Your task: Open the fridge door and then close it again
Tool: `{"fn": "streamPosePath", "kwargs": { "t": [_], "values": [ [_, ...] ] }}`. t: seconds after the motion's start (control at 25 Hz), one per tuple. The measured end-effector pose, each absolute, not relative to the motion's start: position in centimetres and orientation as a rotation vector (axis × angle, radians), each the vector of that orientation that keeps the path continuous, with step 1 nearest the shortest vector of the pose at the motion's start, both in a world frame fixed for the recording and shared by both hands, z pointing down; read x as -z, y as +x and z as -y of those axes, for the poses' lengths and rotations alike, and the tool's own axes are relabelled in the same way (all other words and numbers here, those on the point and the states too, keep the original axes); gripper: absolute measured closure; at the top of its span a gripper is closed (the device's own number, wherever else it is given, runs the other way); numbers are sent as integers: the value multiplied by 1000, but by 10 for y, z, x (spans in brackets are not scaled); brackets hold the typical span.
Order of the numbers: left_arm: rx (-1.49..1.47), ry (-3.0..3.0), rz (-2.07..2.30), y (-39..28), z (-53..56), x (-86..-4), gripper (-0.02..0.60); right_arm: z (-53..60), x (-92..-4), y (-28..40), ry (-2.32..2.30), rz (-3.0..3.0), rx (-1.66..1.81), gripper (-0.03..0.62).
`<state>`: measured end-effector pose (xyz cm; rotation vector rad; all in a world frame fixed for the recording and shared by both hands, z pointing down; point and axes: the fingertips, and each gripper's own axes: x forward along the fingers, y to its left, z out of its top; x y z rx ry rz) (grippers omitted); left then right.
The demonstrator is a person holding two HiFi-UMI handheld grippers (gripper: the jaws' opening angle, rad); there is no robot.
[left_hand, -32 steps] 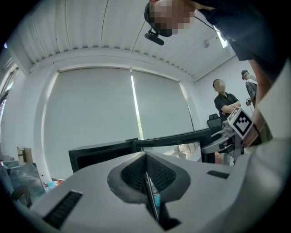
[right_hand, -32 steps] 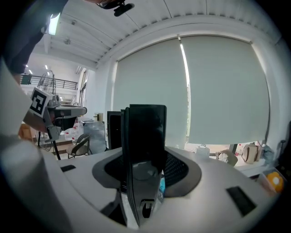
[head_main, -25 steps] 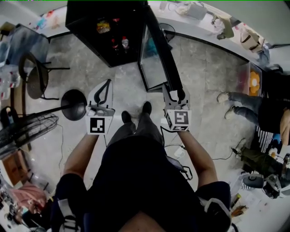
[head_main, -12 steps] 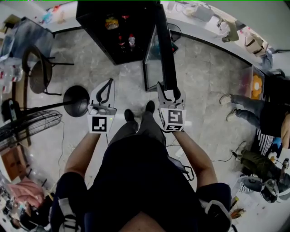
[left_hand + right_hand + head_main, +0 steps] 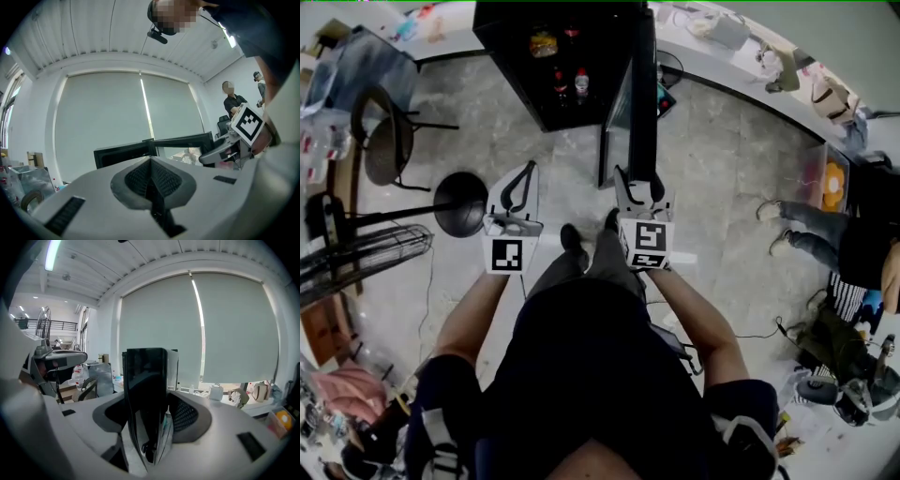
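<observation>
fridge door (image 5: 643, 94) stood open, its edge between our right gripper's (image 5: 639, 186) jaws, which had just been opening and looked loose; left gripper (image 5: 521, 178) pinched shut, empty. opening done, closing left

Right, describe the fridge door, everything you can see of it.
The fridge door is tall, black-framed and glossy, with a glass pane. It stands upright, swung open from the black fridge. Its free edge sits between the jaws of the right hand-held gripper, which have just been opening; one pad visibly stands clear of it.
</observation>
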<state>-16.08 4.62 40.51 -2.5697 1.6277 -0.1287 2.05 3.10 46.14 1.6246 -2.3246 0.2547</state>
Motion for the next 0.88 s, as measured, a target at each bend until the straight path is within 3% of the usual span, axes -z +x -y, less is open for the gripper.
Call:
{"fn": "streamPosePath", "kwargs": {
  "t": [0.88],
  "values": [
    [138, -2561, -1699, -174, -57, -409, 558, -33, -461, -1, 1608, 2319, -258, 322]
  ]
}}
